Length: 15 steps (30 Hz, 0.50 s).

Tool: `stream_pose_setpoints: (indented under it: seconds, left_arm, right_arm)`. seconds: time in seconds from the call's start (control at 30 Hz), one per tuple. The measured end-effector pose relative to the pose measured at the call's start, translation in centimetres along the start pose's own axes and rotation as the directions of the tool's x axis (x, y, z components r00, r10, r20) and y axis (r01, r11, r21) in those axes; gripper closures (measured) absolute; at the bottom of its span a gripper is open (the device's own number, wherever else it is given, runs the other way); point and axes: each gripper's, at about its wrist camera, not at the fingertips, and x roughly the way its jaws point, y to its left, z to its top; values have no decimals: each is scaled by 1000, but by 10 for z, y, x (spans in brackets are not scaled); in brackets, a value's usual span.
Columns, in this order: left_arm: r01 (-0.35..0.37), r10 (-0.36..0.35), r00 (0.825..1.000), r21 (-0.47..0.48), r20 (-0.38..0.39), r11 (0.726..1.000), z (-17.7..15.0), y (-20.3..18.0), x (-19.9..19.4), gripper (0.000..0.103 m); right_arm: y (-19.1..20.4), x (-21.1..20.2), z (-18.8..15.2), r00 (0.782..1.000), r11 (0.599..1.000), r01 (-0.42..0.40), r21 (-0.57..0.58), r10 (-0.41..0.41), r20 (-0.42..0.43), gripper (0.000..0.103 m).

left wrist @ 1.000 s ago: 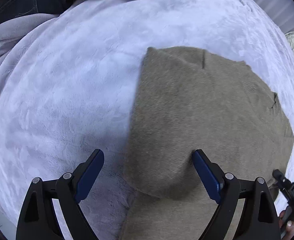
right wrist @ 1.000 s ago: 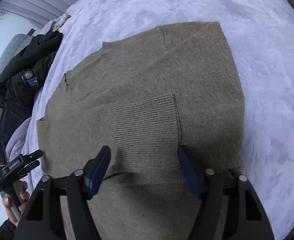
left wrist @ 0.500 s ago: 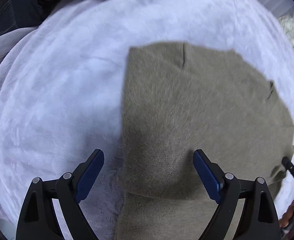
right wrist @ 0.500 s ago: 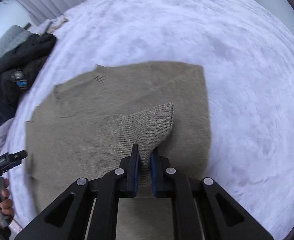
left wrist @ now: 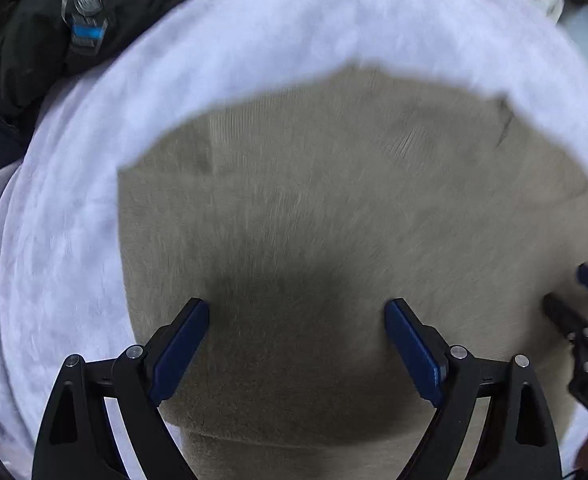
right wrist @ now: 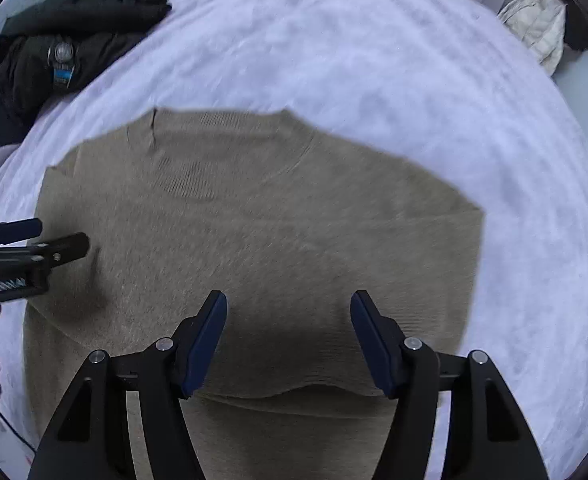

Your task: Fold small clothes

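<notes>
Knitted olive-brown wool, the sweater [right wrist: 261, 248] lies flat in the middle of the right wrist view on a pale lilac fleece blanket [right wrist: 374, 60] covering the bed, its ribbed neckline toward the top of the frame and its sides already turned in. At the left edge of that view the left gripper [right wrist: 59, 238] reaches over the sweater's side with its fingers spread wide and nothing between them. Lower centre, the right gripper [right wrist: 288, 338] hovers just above a doubled edge near the hem, also wide apart and empty. Judging by its drape, the knit is soft, light and floppy, likely to sag and stretch, so the folded lower edge looks the best place to pinch. Dark clothes [right wrist: 73, 36] crowd the upper left; bare blanket gives ample room above and right.
</notes>
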Motion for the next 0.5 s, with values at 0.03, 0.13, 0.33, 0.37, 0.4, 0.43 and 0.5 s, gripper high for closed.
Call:
stream_pose_setpoints:
  seconds: [0.03, 0.13, 0.33, 0.37, 0.4, 0.43, 0.5]
  left_arm:
    - [10, -10, 1000, -1, 7, 1000, -6, 4, 2, 3]
    - [24, -24, 1000, -42, 8, 999, -22, 30, -3, 0]
    - [21, -16, 999, -116, 46, 993, -45, 50, -35, 0]
    - [48, -41, 997, -122, 63, 991, -50, 44, -43, 0]
    - [76, -68, 995, -124, 68, 989, -54, 36, -47, 0]
    - [93, -86, 994, -117, 64, 989, -57, 26, -48, 0]
    - [88, -86, 996, -76, 25, 993, -63, 6, -41, 0]
  right_arm:
    - [3, 15, -3, 999, 1000, 16, -23, -17, -48, 35]
    - [-15, 25, -24, 996, 992, 84, -97, -87, -28, 33]
    - [-88, 3, -42, 989, 989, 145, 26, -144, -33, 23]
    - [-89, -6, -43, 989, 988, 150, 42, -149, -11, 23]
    - [-85, -16, -44, 989, 988, 147, 46, -148, 24, 23]
    - [-77, -24, -45, 990, 991, 130, 35, -132, 58, 23]
    - [-56, -25, -49, 995, 997, 71, -5, -71, 65, 22]
